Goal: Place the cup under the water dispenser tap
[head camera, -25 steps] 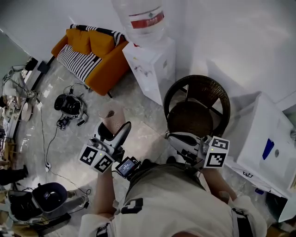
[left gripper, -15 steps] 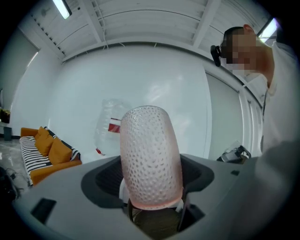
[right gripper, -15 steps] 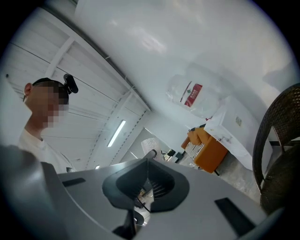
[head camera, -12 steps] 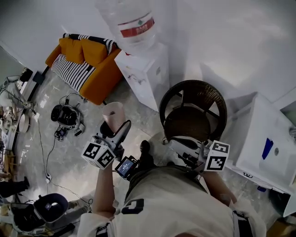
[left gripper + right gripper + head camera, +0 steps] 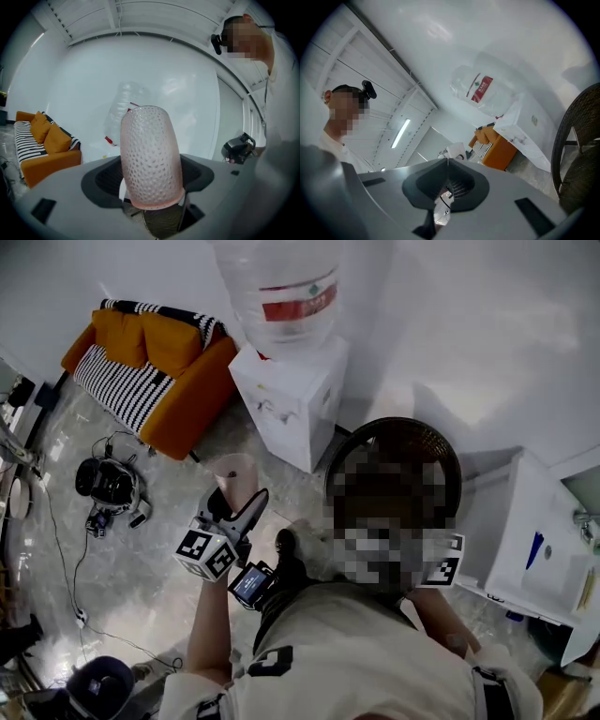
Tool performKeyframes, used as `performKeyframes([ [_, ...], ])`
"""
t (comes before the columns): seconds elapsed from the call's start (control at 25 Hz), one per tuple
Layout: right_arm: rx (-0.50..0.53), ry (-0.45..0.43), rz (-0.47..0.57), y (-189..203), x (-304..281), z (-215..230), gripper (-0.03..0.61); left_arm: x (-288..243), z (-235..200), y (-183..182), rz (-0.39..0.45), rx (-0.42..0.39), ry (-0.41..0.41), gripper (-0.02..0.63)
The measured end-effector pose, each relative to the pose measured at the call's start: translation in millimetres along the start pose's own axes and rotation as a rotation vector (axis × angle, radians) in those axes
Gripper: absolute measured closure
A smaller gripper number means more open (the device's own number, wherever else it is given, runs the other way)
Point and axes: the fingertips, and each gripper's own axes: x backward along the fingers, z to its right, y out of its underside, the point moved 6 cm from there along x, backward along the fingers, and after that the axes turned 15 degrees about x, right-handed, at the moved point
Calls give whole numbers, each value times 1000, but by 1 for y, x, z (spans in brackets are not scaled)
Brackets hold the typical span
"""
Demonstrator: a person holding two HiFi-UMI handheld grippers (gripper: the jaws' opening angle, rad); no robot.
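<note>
A pink dimpled cup (image 5: 234, 476) stands upright in my left gripper (image 5: 239, 507), which is shut on its lower part. In the left gripper view the cup (image 5: 150, 157) fills the middle between the jaws of the left gripper (image 5: 150, 183). The white water dispenser (image 5: 291, 395) with its bottle (image 5: 281, 287) stands by the wall, beyond the cup and apart from it. My right gripper's marker cube (image 5: 448, 563) shows at the right; its jaws are hidden there. In its own view the right gripper (image 5: 446, 161) is shut and holds nothing, with the dispenser (image 5: 525, 124) ahead.
A dark wicker chair (image 5: 412, 442) stands right of the dispenser. An orange sofa with a striped cover (image 5: 150, 362) sits to its left. Headgear and cables (image 5: 108, 488) lie on the floor at left. A white cabinet (image 5: 534, 540) is at the right.
Both grippers have moved toward the dispenser, the left one carrying the cup and sinking a little. The dispenser now sits nearer the cup in the head view.
</note>
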Motion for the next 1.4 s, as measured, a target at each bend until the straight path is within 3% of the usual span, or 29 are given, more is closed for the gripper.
performKeyframes([
  [0.32, -46, 103, -16, -17, -106, 32, 552, -53, -118, -9, -163, -19, 72, 218],
  [0.64, -80, 210, -38, -11, -146, 66, 551, -101, -188, 32, -322, -41, 92, 218],
  [1.0, -164, 256, -68, 19, -146, 115, 552, -159, -244, 89, -376, -57, 44, 218],
  [1.24, -224, 262, -92, 56, -124, 169, 552, -206, -279, 139, -327, -60, 14, 217],
  [1.4, -244, 278, -107, 73, -116, 199, 552, -235, -312, 175, -347, -62, -22, 218],
])
